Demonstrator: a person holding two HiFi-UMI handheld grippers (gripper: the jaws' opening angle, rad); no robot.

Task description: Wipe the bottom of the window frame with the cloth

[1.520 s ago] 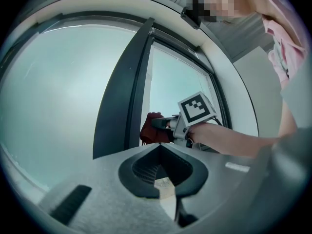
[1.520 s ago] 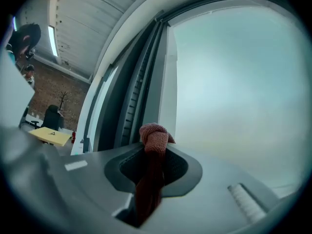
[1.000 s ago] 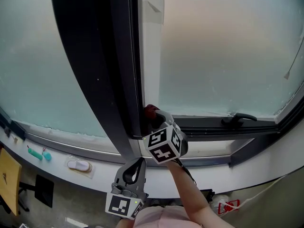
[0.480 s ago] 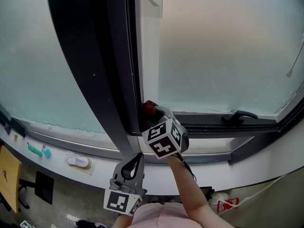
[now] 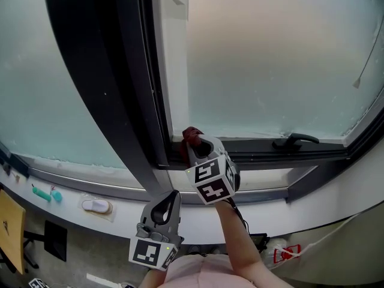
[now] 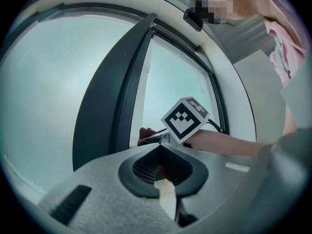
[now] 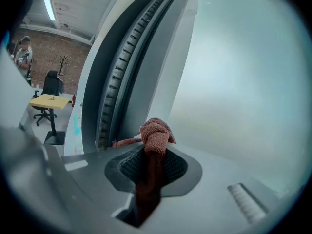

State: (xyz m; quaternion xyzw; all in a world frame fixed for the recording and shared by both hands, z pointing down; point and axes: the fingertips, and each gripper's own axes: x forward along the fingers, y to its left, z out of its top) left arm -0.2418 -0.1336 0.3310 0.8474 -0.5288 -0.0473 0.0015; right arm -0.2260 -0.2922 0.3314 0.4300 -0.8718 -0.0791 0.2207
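Clamping cloth (image 5: 191, 134), right gripper (image 5: 194, 143) at frame (image 5: 252, 149) corner

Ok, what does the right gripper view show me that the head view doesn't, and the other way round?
Only the right gripper view: the reddish-brown cloth pinched between the right gripper's fingers, its bunched end sticking out. It also shows the ribbed channel in the window frame and a ceiling light.
Only the head view: the window handle further right along the frame's bottom, and the left gripper held low, away from the window.
Both: the cloth at the frame's bottom corner, the dark frame, and the frosted glass.
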